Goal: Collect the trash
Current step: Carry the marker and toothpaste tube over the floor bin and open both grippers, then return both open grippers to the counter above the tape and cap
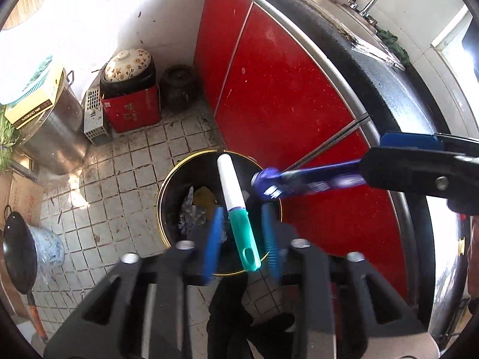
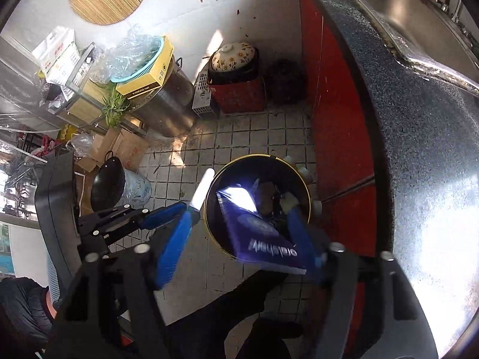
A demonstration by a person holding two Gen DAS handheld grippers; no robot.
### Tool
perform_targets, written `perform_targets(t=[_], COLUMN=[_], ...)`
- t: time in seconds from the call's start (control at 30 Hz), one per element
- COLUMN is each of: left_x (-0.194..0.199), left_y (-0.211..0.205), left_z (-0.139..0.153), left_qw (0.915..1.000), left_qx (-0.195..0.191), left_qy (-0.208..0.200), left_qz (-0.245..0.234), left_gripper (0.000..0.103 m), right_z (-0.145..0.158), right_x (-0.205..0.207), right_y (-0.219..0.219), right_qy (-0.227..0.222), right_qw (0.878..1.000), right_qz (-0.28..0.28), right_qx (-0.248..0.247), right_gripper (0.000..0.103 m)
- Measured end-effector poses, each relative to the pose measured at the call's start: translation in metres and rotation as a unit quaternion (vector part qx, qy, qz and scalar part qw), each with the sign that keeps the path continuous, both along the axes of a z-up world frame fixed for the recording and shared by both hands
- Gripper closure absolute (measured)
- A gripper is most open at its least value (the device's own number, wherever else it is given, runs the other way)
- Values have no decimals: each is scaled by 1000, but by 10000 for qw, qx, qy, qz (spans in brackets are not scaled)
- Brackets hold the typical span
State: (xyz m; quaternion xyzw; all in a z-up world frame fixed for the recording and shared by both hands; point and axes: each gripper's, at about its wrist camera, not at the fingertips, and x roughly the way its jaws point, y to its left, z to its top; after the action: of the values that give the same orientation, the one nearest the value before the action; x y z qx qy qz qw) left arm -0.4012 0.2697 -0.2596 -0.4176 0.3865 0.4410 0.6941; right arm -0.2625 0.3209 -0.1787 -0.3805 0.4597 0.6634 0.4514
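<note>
Both grippers point down over a round black trash bin (image 1: 167,197) with a gold rim. The bin stands on the dirty tiled floor (image 1: 125,179), just beside the red cabinet doors (image 1: 284,95). Some crumpled trash, one bit of it yellow, already lies inside.

The left gripper (image 1: 243,227) has its blue fingers (image 1: 214,239) spread wide. Between them is a tube-shaped thing (image 1: 236,209), white at the far end and teal at the near end, with a slot hole in the teal part. It is tilted over the mouth of the bin. There is a gap on each side of it, so the fingers are not pressing on it.

The right gripper (image 2: 239,242) also has its fingers (image 2: 172,245) wide apart. Between them is a flat dark purple box (image 2: 257,230) with white letters on it and a bright shine on one part. It looks blurry. It leans against the far-right finger, over the open bin, and the other finger is well apart from it. I cannot tell if that finger is holding it.

Above the cabinet runs a dark speckled surface (image 2: 419,137) with a steel sink (image 2: 398,15) set in it.
</note>
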Motion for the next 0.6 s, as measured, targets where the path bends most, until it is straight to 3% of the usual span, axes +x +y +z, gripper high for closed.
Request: perform_targets(t=[0.03, 0.07, 0.4, 0.6], left_x=[-3, -4, -12, 15], left_y=[0, -1, -2, -7], left_z=[0, 1, 6, 37], left_qw=[9999, 9997, 9993, 9973], left_qx=[69, 171, 138, 358], left_qy=[90, 98, 236, 633], left_qz=[76, 143, 260, 26], left_gripper=[19, 18, 18, 16], right_z=[0, 1, 16, 49], right_x=[0, 2, 21, 50], right_y=[1, 2, -12, -41], right_qy=[-5, 25, 170, 106], right_qw=[10000, 10000, 9997, 9975], right_qz=[-12, -16, -159, -493], right_qx=[3, -7, 81, 488], right_gripper=[19, 19, 18, 18])
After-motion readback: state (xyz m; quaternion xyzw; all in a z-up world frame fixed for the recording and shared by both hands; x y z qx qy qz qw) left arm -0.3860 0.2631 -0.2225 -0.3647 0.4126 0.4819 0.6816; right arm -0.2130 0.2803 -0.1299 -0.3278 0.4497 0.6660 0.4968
